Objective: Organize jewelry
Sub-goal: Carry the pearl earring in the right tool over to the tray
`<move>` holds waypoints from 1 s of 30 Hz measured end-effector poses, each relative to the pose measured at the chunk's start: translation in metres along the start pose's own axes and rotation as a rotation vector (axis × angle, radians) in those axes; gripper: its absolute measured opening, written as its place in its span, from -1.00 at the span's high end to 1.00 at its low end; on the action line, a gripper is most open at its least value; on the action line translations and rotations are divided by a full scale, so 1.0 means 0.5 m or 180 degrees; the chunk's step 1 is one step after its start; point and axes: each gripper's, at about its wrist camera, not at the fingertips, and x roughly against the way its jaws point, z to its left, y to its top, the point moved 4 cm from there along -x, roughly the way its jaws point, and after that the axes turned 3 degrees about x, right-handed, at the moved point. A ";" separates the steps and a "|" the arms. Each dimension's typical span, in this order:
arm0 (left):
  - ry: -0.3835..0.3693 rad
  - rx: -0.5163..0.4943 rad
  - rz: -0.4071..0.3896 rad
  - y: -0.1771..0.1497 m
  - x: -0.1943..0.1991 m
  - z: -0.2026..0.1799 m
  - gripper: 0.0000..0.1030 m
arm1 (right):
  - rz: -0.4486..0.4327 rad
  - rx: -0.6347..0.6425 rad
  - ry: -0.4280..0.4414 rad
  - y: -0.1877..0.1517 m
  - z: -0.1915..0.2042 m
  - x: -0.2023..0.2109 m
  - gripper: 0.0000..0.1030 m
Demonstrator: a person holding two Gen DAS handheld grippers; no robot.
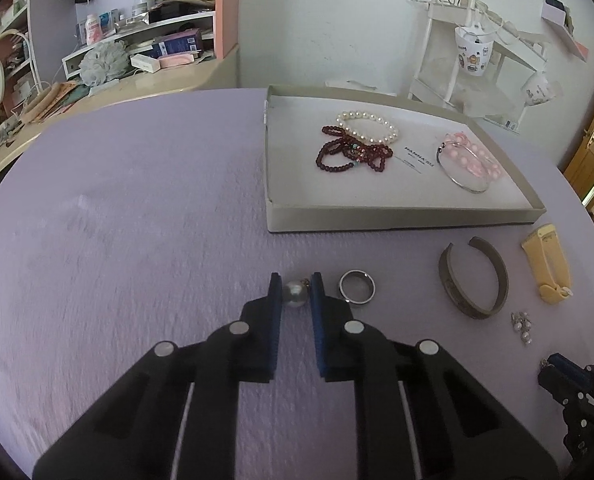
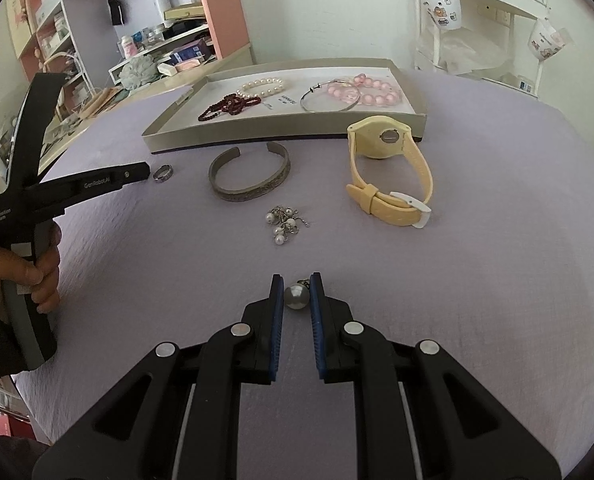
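Pearl earring [image 1: 295, 294] is sitting clamped between the pads of the left gripper [image 1: 295, 292], just at nine o'clock of the ring [image 1: 357, 286] on the purple cloth [image 1: 137, 240]. The right gripper [image 2: 297, 295] is pinching a second pearl [image 2: 296, 297] likewise. Each is looking light, hard, round and slippery, likely to squirt out; gripping across the widest middle is seeming safest. The tray [image 1: 397, 216] is lying toward one o'clock.

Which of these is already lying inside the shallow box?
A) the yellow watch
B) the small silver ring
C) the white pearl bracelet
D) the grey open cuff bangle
C: the white pearl bracelet lies inside the box beside dark red beads, while the watch, cuff and ring lie on the purple cloth outside it.
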 end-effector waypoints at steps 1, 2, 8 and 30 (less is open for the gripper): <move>0.0000 0.0009 -0.0001 -0.001 0.002 0.001 0.73 | -0.0011 0.0000 0.0005 0.001 -0.001 0.002 0.73; -0.0013 0.0027 -0.0010 -0.003 0.008 0.003 0.75 | -0.0030 0.0002 0.0008 0.003 -0.002 0.006 0.73; -0.0066 0.0049 -0.0255 0.023 0.073 0.001 0.75 | -0.0247 -0.0029 -0.0015 0.032 -0.024 0.041 0.73; -0.0210 -0.0205 -0.0856 0.196 0.187 -0.090 0.75 | -0.1050 -0.0055 -0.0543 0.247 -0.148 0.125 0.73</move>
